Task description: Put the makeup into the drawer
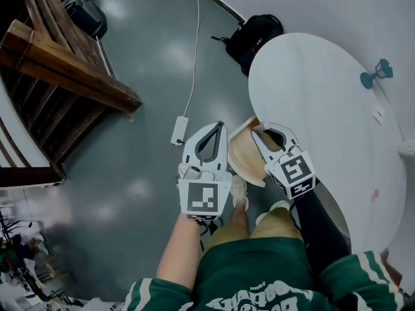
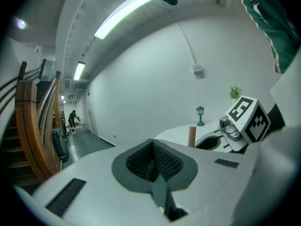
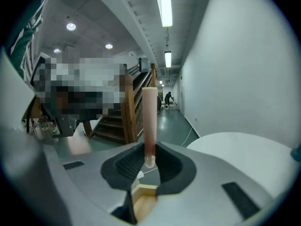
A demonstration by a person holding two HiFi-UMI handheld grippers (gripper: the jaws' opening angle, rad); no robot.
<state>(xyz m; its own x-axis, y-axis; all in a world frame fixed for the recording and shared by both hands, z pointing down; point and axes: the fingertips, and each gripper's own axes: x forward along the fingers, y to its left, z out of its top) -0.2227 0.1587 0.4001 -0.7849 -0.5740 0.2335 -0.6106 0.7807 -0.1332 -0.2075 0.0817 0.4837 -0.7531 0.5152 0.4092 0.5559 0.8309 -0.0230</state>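
**Ben:** Makeup stick (image 3: 150,121), where is it?

**Mia:** It is in the right claw (image 3: 149,163). The two jaws squeeze its bottom end. The pink stick stands straight up from them.

**Ben:** Is it in the drawer yet?

**Mia:** No. The wooden drawer (image 1: 245,153) is open. It sits at the edge of the round white table (image 1: 324,109). Seen from the head, the tips of the right claw hang just over the drawer, and the stick is up in the claw, not inside.

**Ben:** What about the left claw?

**Mia:** The left claw (image 2: 153,163) has its jaws pressed together. Nothing is between them. It is right beside the other claw, out over the grey floor (image 1: 149,57), not over the table.

**Ben:** What else is around?

**Mia:** A little blue-green lamp (image 1: 376,73) stands on the far side of the table. A black bag (image 1: 256,37) lies on the floor, close to the table. Brown wooden stairs (image 1: 58,63) are well away, on the left.
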